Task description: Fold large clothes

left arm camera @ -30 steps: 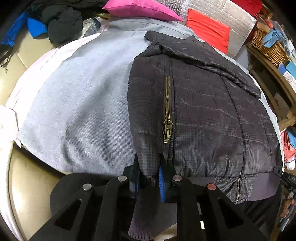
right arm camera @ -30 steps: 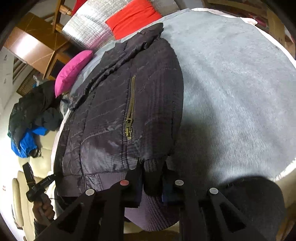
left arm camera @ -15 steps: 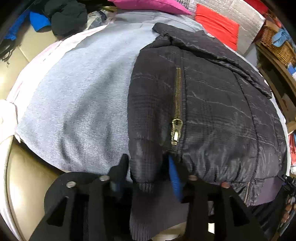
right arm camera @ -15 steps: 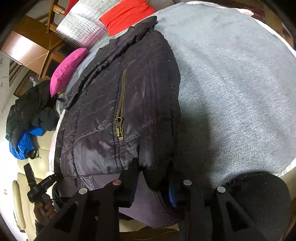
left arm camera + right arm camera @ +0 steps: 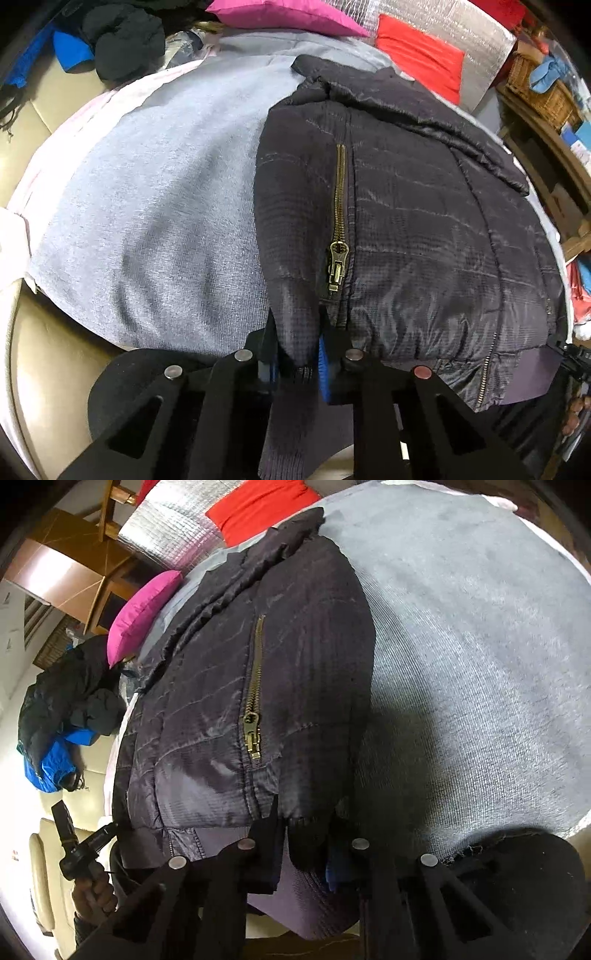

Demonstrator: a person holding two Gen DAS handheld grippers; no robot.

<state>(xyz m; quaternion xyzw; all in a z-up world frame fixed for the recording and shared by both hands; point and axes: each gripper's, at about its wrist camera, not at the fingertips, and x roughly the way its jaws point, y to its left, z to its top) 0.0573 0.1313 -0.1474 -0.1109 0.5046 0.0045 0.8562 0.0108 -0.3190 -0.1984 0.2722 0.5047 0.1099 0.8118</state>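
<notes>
Across the grey blanket (image 5: 147,206) lies the dark quilted jacket (image 5: 424,236), its long axis running from the hem nearest the tools away to the collar by the pink cushion (image 5: 280,14). Both tools sit at that near hem, so any fold would carry fabric forward along this axis. From the left wrist view, the left gripper (image 5: 295,354) is clamped on a puffy fold beside the brass zipper (image 5: 338,236). From the right wrist view, the right gripper (image 5: 301,843) likewise pinches the hem, and only there a hand (image 5: 90,890) holding a handle appears.
</notes>
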